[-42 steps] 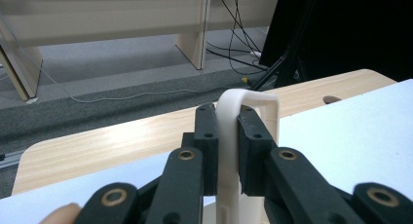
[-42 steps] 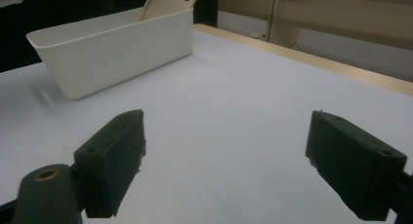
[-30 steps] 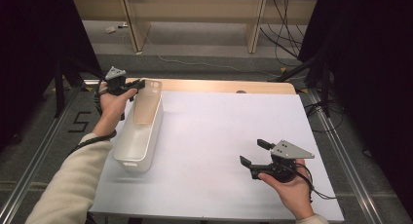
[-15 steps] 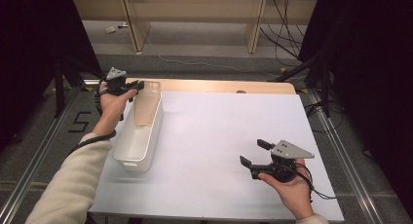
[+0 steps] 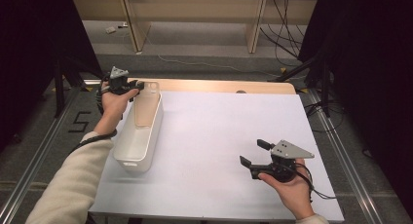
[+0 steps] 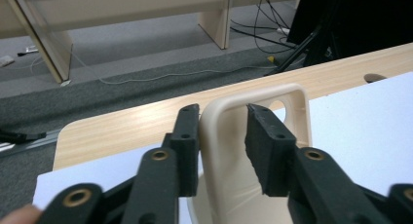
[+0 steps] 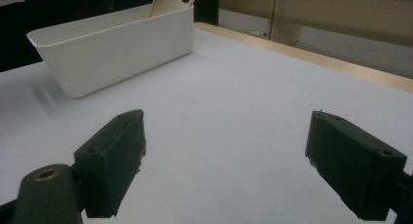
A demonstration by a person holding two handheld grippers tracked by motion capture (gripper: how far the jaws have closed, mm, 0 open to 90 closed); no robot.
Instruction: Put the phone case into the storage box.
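A beige plastic board with a handle opening (image 5: 143, 107) leans upright in the far end of a long white bin (image 5: 130, 164) at the table's left. My left gripper (image 5: 139, 85) is at the board's top. In the left gripper view its jaws straddle the handle rim of the board (image 6: 229, 185); the left gripper (image 6: 223, 112) has just been opening, and a gap shows on the inner side. My right gripper (image 5: 252, 152) hovers open over the white sheet at the front right with nothing in it. In the right gripper view the right gripper (image 7: 226, 136) faces the bin (image 7: 117, 58) and the board (image 7: 170, 2).
A white sheet (image 5: 219, 136) covers most of the wooden table (image 5: 219, 85). Beyond the far edge are a grey floor, wooden shelf legs (image 5: 253, 29) and loose cables (image 5: 287, 19). Dark curtains flank both sides, and metal rails run along the table.
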